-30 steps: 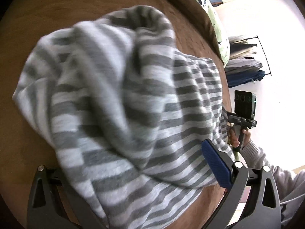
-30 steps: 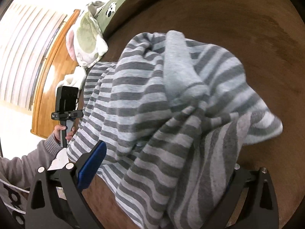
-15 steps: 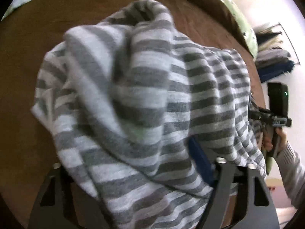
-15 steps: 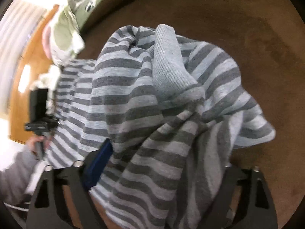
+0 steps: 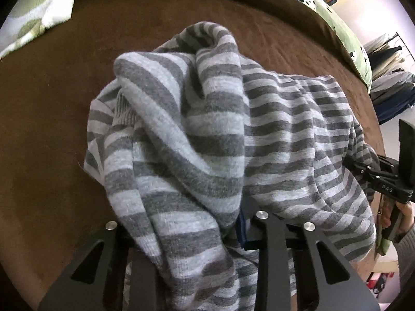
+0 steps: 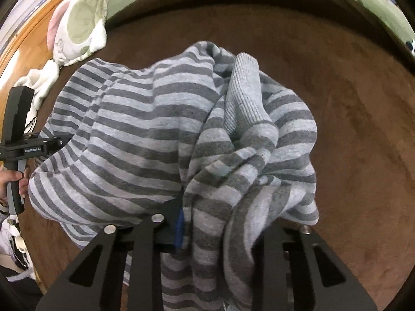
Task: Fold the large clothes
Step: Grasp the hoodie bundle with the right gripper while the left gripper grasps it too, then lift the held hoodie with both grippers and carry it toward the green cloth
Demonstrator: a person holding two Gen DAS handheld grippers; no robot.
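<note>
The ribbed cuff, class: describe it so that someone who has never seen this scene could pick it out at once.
Start at the brown blanket covering the bed, then find the striped sweater heaped on it. The ribbed cuff stands up near the heap's top, right of centre in the right wrist view. Unlike the banded knit around it, it is plain light grey with fine ridges.

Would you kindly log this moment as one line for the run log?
stage: grasp | left gripper: closing on striped sweater | right gripper: closing on sweater | surface: brown cover
</note>
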